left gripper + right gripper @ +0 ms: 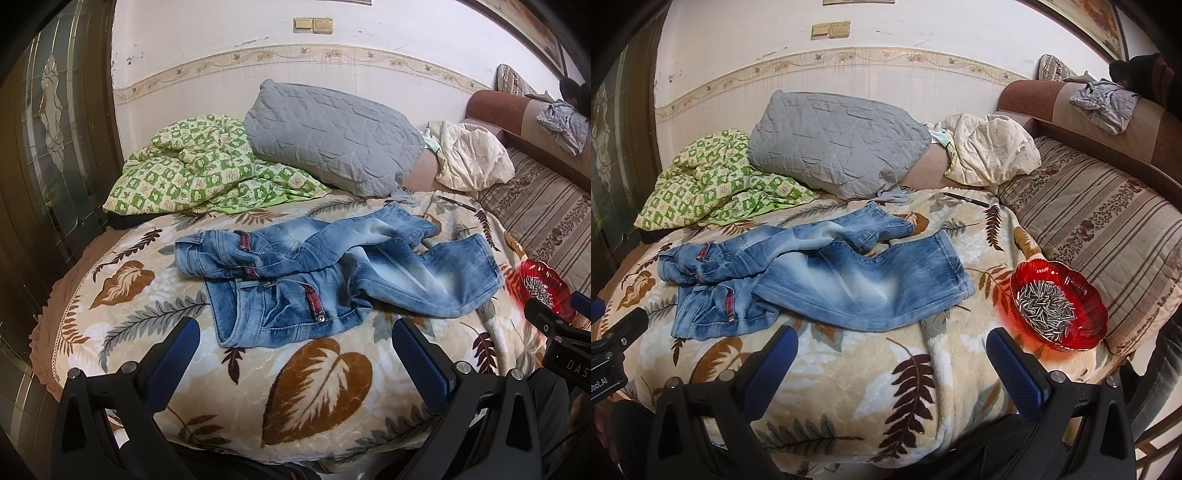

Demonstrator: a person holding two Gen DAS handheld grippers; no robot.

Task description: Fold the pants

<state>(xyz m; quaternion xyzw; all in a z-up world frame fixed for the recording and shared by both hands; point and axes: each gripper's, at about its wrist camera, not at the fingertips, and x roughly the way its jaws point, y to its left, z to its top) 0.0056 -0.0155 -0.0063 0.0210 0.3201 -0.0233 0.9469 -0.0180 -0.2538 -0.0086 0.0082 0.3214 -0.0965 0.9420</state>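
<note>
A pair of faded blue jeans (332, 273) lies crumpled on a leaf-print blanket (325, 376), waistband to the left and legs spread to the right. In the right wrist view the jeans (827, 273) fill the middle of the blanket (849, 376). My left gripper (295, 339) hovers open just short of the waistband, nothing between its blue pads. Near the front edge of the blanket my right gripper (892, 349) is open too, below the lower leg and touching nothing. The other gripper's body shows at each frame's edge.
A red glass bowl of sunflower seeds (1058, 308) sits right of the jeans, close to my right gripper. A green checked quilt (207, 170), a grey pillow (332, 133) and a cream cloth (993, 151) lie behind. A striped cushion (1089, 236) lines the right. A pen (966, 198) rests beyond the legs.
</note>
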